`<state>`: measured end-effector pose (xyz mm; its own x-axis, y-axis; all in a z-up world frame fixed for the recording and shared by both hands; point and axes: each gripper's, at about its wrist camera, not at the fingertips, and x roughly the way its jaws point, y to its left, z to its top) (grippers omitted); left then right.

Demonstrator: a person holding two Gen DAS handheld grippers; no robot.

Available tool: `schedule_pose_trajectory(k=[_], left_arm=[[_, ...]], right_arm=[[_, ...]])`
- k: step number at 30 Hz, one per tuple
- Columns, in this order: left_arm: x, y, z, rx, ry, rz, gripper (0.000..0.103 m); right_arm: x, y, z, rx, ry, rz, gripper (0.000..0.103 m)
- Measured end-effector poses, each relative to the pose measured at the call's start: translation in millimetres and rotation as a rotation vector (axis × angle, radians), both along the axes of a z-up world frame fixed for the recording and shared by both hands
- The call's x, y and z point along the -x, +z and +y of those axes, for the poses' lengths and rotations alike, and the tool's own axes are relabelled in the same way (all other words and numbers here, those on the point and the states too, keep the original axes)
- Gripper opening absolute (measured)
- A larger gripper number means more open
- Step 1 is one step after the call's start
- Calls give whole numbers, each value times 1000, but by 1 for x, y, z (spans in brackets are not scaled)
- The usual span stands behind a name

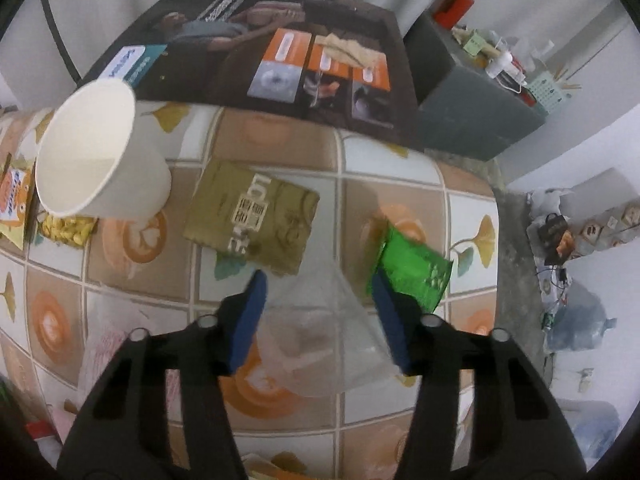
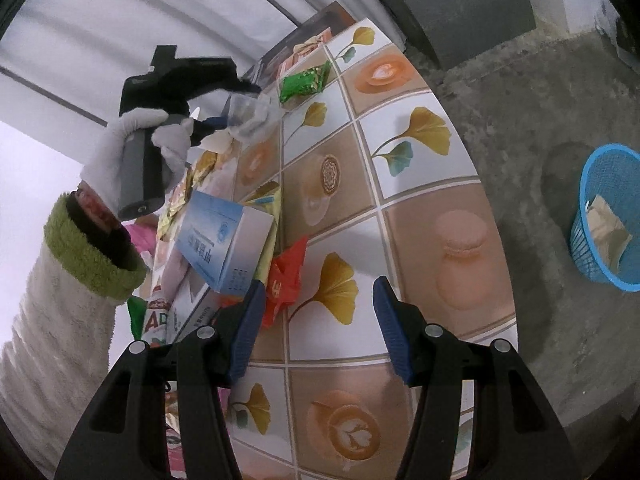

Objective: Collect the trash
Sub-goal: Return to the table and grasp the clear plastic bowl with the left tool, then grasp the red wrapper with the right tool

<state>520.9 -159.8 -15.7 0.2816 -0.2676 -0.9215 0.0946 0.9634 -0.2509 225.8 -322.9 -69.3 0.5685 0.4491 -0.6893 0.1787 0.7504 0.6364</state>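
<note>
My left gripper (image 1: 319,280) points down at the tiled table (image 1: 384,160), its blue pads apart. A crumpled clear plastic wrapper (image 1: 324,328) lies between them; I see no firm squeeze on it. A green wrapper (image 1: 412,272) sits beside the right pad and an olive-gold packet (image 1: 252,216) lies just ahead. In the right wrist view, my right gripper (image 2: 320,284) hovers open over the table with nothing between its fingers. A red wrapper (image 2: 286,276) lies by its left pad. A gloved hand (image 2: 120,148) holds the left gripper near the clear wrapper (image 2: 248,114).
A white paper cup (image 1: 92,152) lies on its side at the left. A blue-white box (image 2: 224,240) and several packets crowd the table's left side. A blue basket (image 2: 592,256) with paper scraps stands on the concrete floor to the right. A grey cabinet (image 1: 472,120) stands behind the table.
</note>
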Motion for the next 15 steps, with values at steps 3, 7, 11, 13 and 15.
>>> schedule_pose_trajectory(k=[3, 7, 11, 13, 15], left_arm=[[7, 3, 9, 19, -16, -4, 41], [17, 3, 22, 46, -26, 15, 23], [29, 1, 32, 48, -46, 16, 9], [35, -2, 36, 59, -49, 18, 7], [39, -3, 39, 64, -50, 14, 6]], right_arm=[[1, 3, 0, 16, 3, -13, 55], [-2, 1, -1, 2, -5, -13, 55], [-4, -1, 2, -19, -6, -10, 55], [-5, -1, 4, -28, -6, -14, 55], [-7, -3, 5, -24, -13, -7, 55]])
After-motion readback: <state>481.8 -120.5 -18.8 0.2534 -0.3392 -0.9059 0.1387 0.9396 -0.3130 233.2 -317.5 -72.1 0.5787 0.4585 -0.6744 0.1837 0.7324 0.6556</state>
